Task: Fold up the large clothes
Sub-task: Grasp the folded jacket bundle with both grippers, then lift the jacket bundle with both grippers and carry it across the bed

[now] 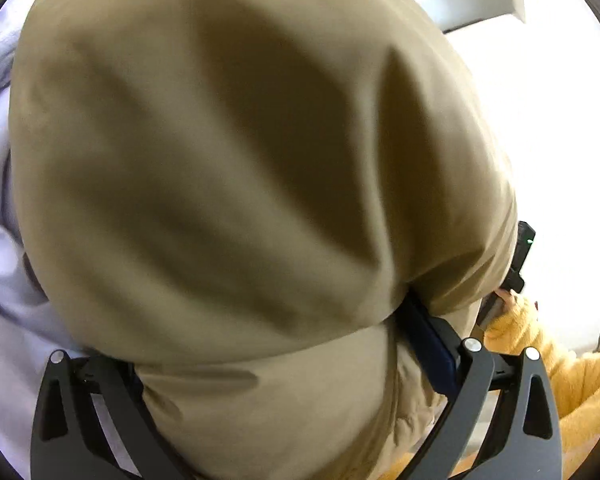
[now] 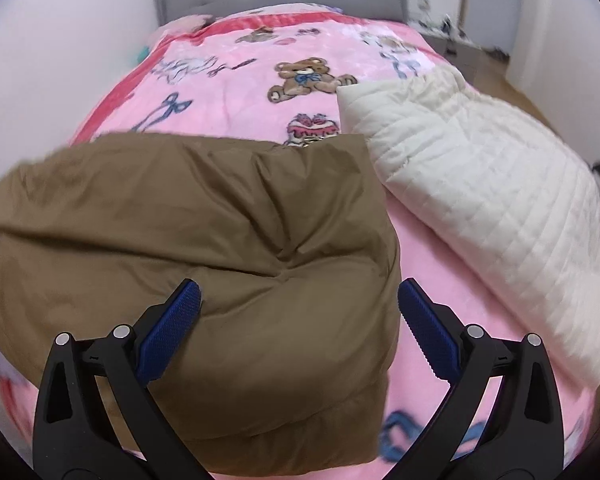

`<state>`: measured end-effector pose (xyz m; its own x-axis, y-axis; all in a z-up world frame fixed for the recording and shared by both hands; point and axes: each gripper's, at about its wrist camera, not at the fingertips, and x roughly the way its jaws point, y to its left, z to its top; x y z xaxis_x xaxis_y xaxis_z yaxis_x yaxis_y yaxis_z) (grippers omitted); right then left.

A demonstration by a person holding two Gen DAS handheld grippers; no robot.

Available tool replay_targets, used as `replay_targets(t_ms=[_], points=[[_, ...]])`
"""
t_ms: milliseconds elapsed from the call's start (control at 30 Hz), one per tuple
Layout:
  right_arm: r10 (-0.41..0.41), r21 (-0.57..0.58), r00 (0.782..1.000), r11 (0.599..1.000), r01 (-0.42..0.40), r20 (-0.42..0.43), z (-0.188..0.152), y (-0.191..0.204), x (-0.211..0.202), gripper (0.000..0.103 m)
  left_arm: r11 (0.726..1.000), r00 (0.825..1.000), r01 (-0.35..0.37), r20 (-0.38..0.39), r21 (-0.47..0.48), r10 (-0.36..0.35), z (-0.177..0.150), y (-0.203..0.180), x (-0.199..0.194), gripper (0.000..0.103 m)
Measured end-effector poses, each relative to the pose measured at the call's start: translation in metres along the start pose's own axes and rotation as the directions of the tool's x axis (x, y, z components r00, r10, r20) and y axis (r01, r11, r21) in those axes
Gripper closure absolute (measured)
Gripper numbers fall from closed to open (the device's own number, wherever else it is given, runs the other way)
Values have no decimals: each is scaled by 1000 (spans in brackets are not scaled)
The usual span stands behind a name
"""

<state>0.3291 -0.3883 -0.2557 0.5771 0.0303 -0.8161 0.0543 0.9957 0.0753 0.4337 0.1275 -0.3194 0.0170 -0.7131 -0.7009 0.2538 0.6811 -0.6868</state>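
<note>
Pink teddy-bear blanket (image 2: 236, 76) covers the bed; my right gripper (image 2: 300, 320) hangs released over the folded brown jacket (image 2: 204, 240), near-left, while my left gripper (image 1: 268, 344) clenches its bulk; white quilted coat (image 2: 480, 200), far-right, looks unfolded.

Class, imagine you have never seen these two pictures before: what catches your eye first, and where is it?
The puffy brown jacket dominates: it lies folded on the pink teddy-bear blanket between the open right tongs, and fills the left wrist view, bulging over the left tongs. A white quilted garment lies to its right on the bed.
</note>
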Motion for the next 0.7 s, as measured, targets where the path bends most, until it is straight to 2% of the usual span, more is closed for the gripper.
replay_targets(t_ms=[67, 100, 200, 333, 367, 467, 500, 567, 633, 667, 700], points=[[10, -24, 999, 1000, -11, -41, -3, -3, 9, 8, 999, 999, -23, -30, -25, 23, 3, 13, 7, 4], [53, -9, 996, 999, -54, -72, -5, -8, 14, 8, 999, 998, -32, -46, -19, 31, 1, 17, 11, 4], [137, 91, 986, 988, -128, -99, -5, -28, 25, 8, 1000, 999, -9, -46, 27, 10, -3, 25, 11, 4], [211, 219, 965, 960, -176, -153, -6, -60, 51, 8, 999, 1000, -3, -17, 38, 3, -8, 26, 5, 4], [239, 239, 957, 951, -197, -164, -7, -65, 59, 8, 999, 1000, -6, -14, 36, 6, -9, 26, 4, 4], [359, 277, 910, 914, -297, -206, -8, -71, 88, 8, 1000, 1000, -3, -23, 29, 4, -11, 25, 4, 4], [378, 276, 902, 908, -316, -209, -8, -72, 94, 8, 1000, 1000, -1, -25, 28, 1, -10, 25, 4, 4], [456, 327, 862, 868, -374, -224, -11, -76, 110, 8, 1000, 1000, 1, -26, 31, 0, -9, 25, 5, 4], [624, 531, 736, 730, -430, -262, -21, -81, 146, 7, 1000, 1000, 3, -21, 29, -3, -6, 27, 4, 4], [652, 576, 707, 701, -422, -275, -21, -81, 155, 7, 1000, 1000, 5, -20, 28, -4, -7, 28, 2, 4], [647, 549, 697, 719, -425, -308, -14, -74, 158, 7, 1000, 1000, 6, -19, 25, -6, -6, 29, 2, 4]])
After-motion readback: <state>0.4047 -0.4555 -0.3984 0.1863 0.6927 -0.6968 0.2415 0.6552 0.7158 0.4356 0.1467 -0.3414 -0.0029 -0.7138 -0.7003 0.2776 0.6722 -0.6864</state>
